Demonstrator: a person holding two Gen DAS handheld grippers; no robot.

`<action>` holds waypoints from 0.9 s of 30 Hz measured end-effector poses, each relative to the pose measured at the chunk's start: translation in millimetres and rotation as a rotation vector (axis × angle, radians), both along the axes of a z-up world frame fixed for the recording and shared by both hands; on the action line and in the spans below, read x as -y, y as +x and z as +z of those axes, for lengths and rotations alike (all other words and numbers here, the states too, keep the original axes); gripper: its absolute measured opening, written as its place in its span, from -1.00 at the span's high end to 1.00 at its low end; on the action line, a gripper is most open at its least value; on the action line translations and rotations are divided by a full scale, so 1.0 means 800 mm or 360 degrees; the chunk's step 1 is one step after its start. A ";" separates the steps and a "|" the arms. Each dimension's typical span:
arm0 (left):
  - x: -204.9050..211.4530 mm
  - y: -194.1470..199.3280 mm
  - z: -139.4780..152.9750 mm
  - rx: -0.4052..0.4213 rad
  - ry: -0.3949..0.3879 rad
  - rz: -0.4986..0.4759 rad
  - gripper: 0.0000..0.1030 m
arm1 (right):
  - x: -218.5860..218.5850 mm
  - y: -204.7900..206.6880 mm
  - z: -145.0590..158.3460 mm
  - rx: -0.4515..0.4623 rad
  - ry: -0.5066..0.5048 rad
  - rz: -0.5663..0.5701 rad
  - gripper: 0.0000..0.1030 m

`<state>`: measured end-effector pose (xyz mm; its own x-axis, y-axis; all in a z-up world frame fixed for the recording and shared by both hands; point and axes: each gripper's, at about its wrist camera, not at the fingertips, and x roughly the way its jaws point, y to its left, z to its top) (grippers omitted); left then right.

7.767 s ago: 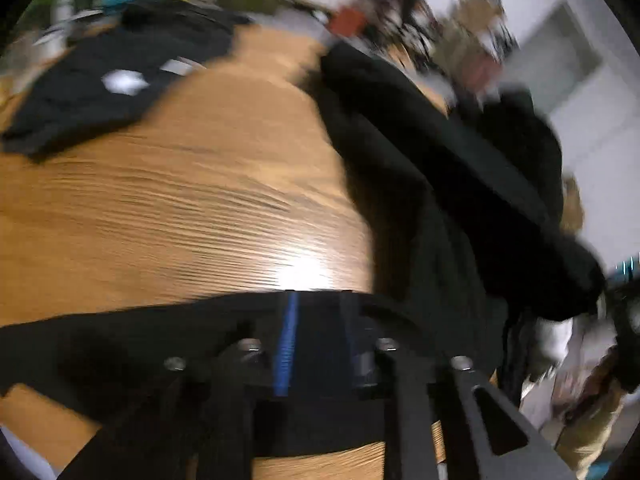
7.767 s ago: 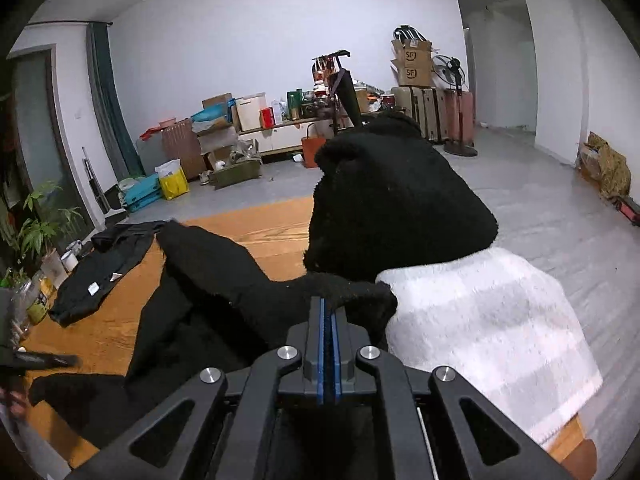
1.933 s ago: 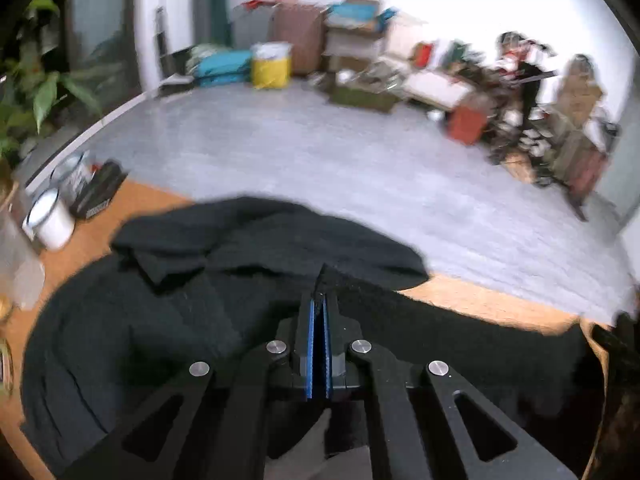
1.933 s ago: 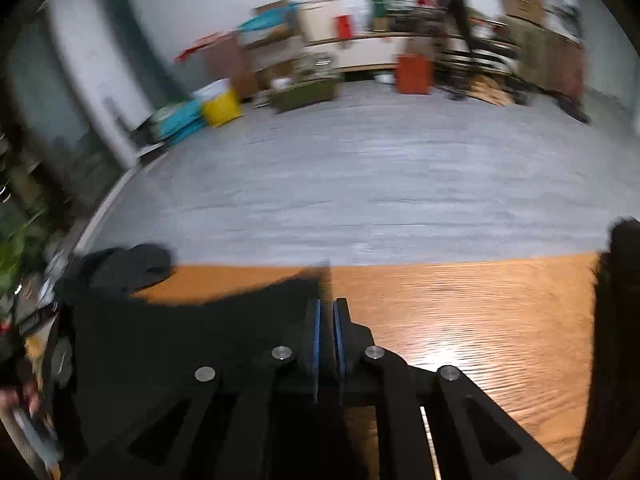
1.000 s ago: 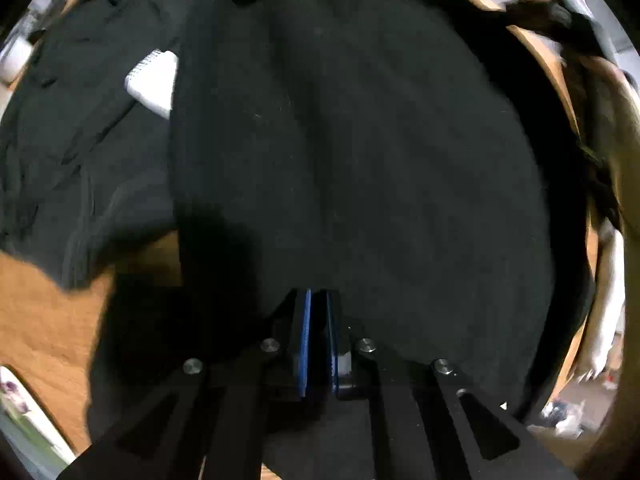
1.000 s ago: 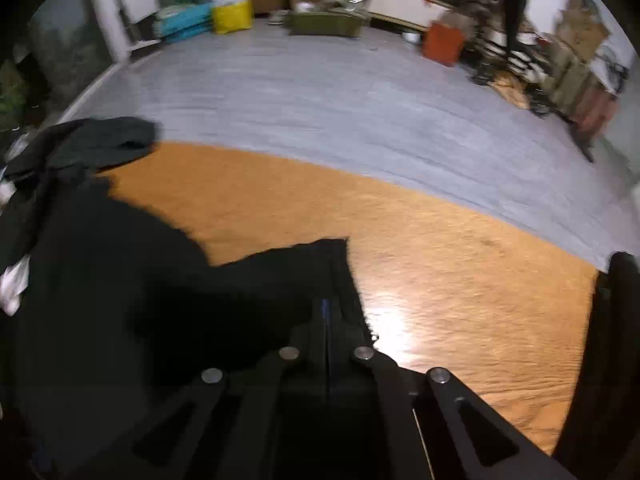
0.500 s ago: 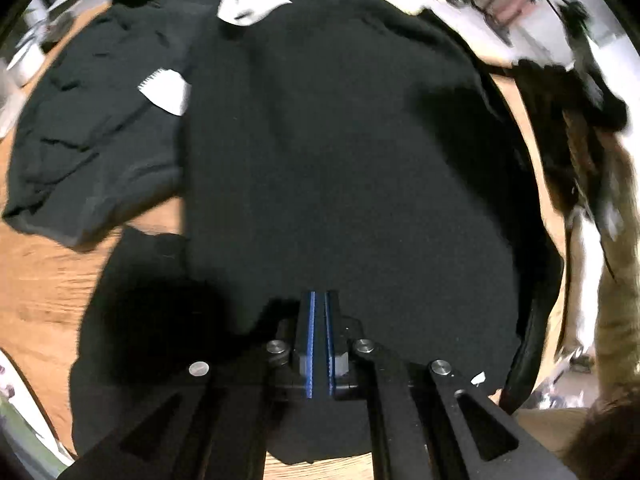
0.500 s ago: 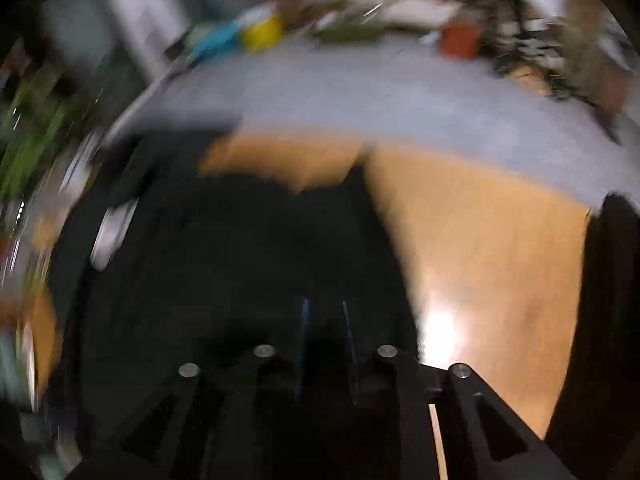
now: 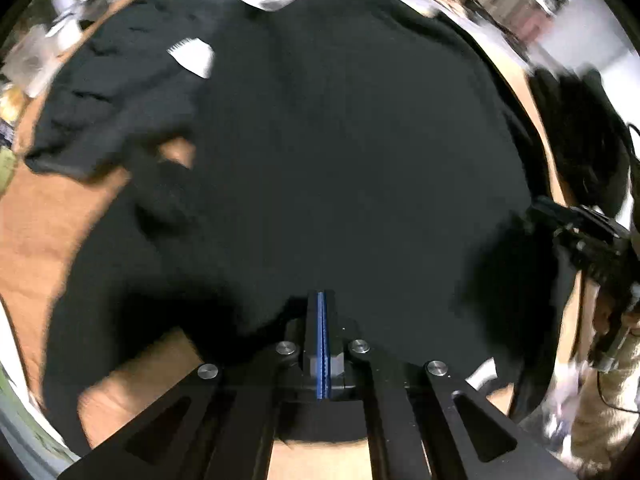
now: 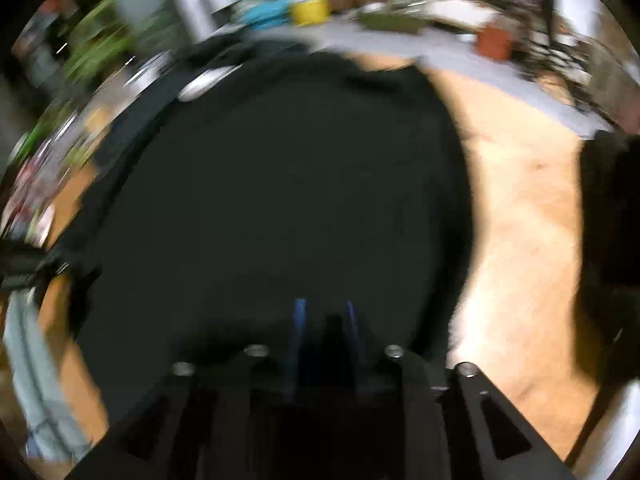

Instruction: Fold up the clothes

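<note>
Two grippers are working over one black garment (image 9: 340, 152), a soft matte cloth spreading wide across the grained wooden table (image 9: 36, 220) and partly overlapping a second dark garment (image 9: 112, 92) with a white tag. The left gripper (image 9: 322, 320) is pressing its blue-lined jaws together at the near hem, though whether cloth is caught between them is hard to make out, while the right gripper (image 10: 323, 320) is holding its jaws spread over the fabric. The right wrist view is blurring heavily, bare wood is lying open to the cloth's right, and a dark pile (image 10: 612, 208) is cut off at the table's far right edge.
</note>
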<state>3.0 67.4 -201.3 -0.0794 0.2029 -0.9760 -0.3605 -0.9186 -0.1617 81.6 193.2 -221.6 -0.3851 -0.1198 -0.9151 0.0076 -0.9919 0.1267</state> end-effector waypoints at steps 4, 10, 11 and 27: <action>0.019 0.040 -0.026 -0.0044 -0.0137 0.0124 0.95 | 0.012 0.062 -0.034 0.0048 0.0112 -0.0027 0.53; 0.012 0.102 0.005 -0.0270 -0.0132 0.0196 0.95 | 0.005 0.125 -0.019 -0.0104 0.0125 -0.0176 0.40; 0.006 0.114 0.010 -0.0294 -0.0107 0.0174 0.95 | 0.004 0.135 -0.016 -0.0127 0.0123 -0.0200 0.24; -0.038 0.324 0.029 -0.0442 0.0528 -0.0054 -0.10 | -0.002 0.304 -0.031 -0.0167 -0.0079 -0.0397 0.08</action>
<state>262.2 98.2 -178.0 -0.3179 0.5091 -0.7999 -0.4611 -0.8202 -0.3387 324.5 195.0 -246.6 -0.5005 -0.0530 -0.8641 -0.2208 -0.9573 0.1866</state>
